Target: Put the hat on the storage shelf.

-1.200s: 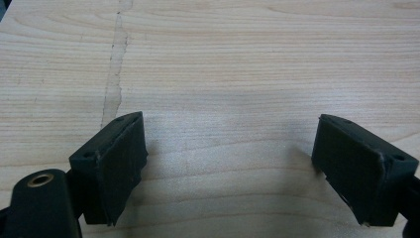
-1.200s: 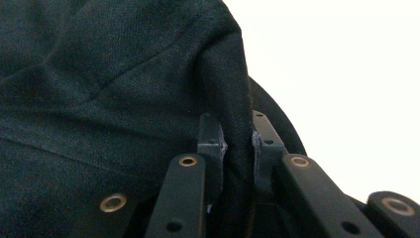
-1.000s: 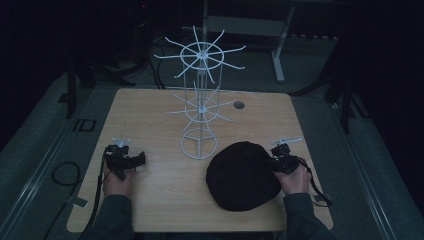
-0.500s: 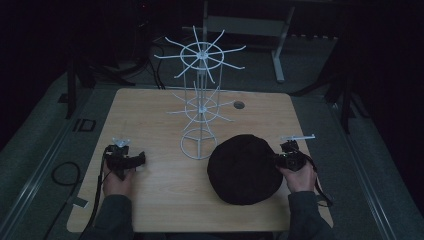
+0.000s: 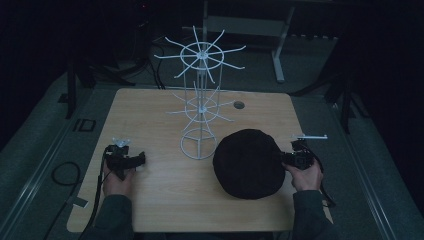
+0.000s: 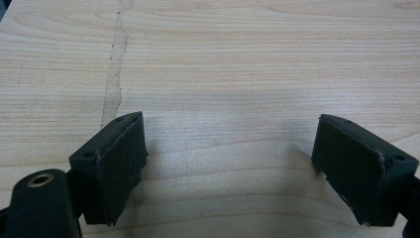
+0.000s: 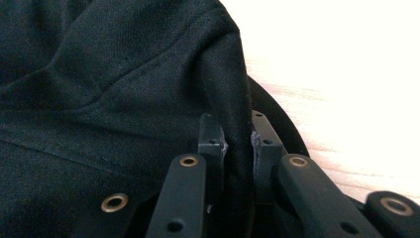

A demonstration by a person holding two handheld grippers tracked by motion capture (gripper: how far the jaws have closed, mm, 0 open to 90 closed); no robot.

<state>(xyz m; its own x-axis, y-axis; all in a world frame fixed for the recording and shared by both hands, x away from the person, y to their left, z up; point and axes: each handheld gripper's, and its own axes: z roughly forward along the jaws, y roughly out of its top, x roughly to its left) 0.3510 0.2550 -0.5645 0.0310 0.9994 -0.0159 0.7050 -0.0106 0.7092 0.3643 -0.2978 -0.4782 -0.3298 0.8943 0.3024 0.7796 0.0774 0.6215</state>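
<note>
Two grippers are at work over the wooden tabletop (image 5: pixel 150 210), one in each of the person's hands. The right gripper (image 5: pixel 286 159) is clenched on a fold at the edge of a black cap (image 5: pixel 247 162); in the right gripper view the cloth (image 7: pixel 124 89) is pinched tight between the two pads, rising in a ridge from the jaws. The cap lies on the right half of the tabletop, just beside the round base of a white wire rack (image 5: pixel 200 105) that stands upright near the middle, its spokes fanning out at two levels. The left gripper (image 5: pixel 141 160) sits low over the left side of the tabletop, well apart from the cap and the rack, its jaws spread wide with nothing between them; the left gripper view shows bare wood grain (image 6: pixel 223 74) between the two black pads. A small round hole (image 5: pixel 239 105) marks the tabletop behind the rack.
</note>
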